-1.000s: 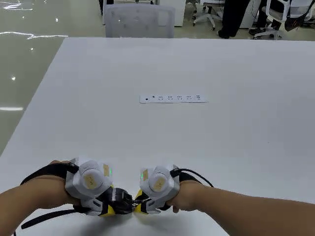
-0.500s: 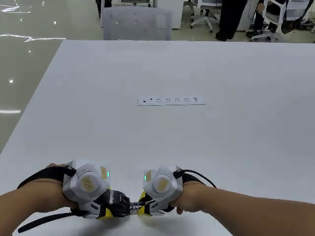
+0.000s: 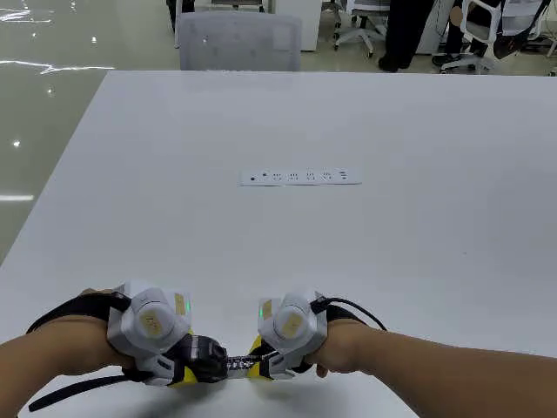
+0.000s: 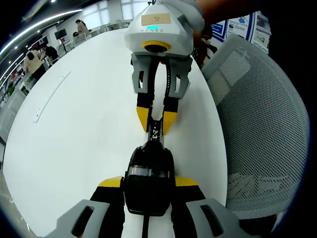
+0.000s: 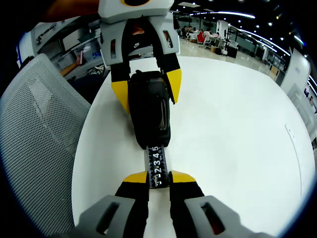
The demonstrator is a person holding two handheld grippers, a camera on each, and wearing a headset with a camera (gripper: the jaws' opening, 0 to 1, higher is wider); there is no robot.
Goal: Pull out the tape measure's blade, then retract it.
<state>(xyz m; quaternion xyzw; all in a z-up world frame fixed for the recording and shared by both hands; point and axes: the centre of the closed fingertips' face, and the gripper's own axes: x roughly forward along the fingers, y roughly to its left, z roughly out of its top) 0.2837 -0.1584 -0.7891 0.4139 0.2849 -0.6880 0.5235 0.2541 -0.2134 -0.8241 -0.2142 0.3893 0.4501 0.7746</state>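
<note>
Tape measure (image 4: 148,178) is at the near edge of the white table (image 3: 305,244), its black case clamped by my left gripper (image 4: 148,182). A short length of blade (image 5: 155,166) shows, its tip pinched by my right gripper (image 5: 158,178).

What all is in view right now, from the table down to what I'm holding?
table: one, white, under everything
power strip: one, white, mid-table
mesh chair: one, grey, at the table's far edge
tape measure: one, black case, at the near edge
blade: one, dark with pale numerals, a short stretch pulled out
left gripper: one, white-grey, yellow tips, shut on the tape measure
right gripper: one, same colours, shut on the blade
hands: two, behind the grippers
</note>
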